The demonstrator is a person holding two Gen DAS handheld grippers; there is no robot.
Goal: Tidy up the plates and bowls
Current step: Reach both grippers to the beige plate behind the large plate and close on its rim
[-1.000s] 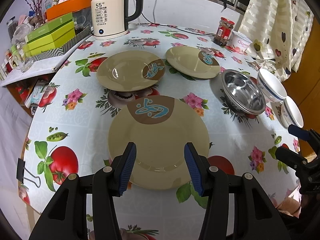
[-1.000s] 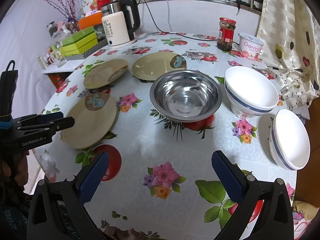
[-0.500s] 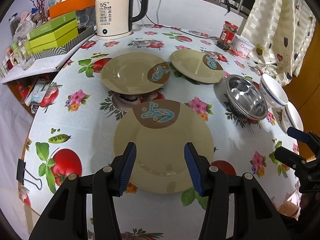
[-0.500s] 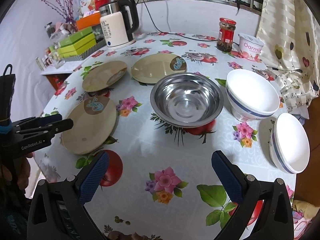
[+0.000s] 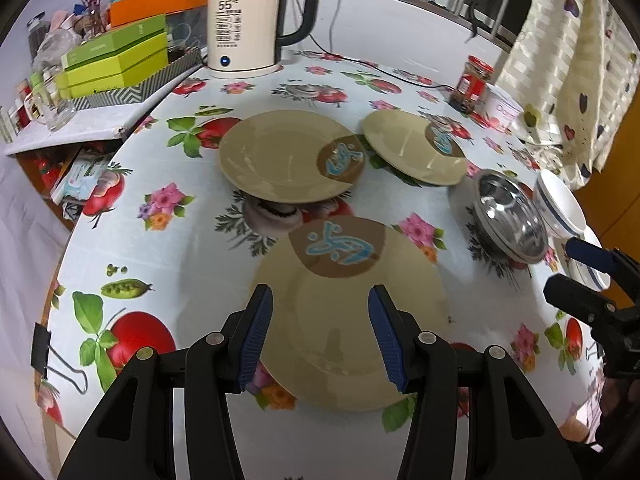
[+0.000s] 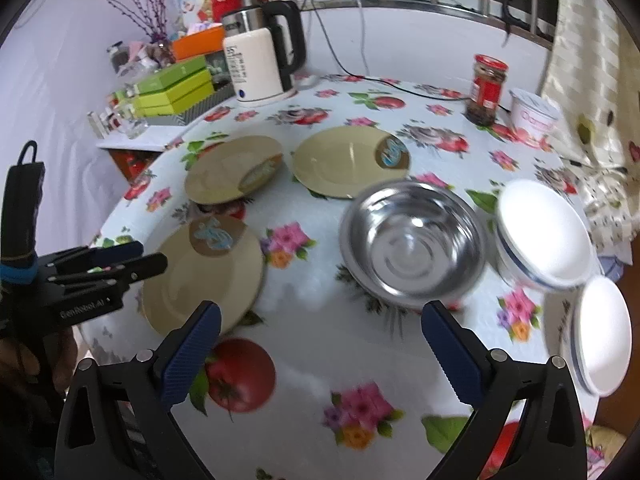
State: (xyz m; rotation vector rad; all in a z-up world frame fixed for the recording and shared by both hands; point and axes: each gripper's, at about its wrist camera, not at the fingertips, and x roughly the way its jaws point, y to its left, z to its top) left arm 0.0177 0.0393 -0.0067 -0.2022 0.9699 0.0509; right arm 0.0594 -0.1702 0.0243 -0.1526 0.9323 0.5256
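Left claw (image 5: pixel 320 332) parted above near plate (image 5: pixel 352 320), empty; right claw (image 6: pixel 320 344) wide, closing, empty.

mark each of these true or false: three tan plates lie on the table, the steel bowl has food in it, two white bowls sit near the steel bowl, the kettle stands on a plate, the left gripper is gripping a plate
1. Three tan plates lie on the table. True: the near plate, the middle plate and the far plate.
2. The steel bowl has food in it. False: it is empty.
3. Two white bowls sit near the steel bowl. True: the large white bowl and the small white bowl.
4. The kettle stands on a plate. False: it stands on its own base on the tablecloth.
5. The left gripper grips a plate. False: its jaws are open above the near plate.
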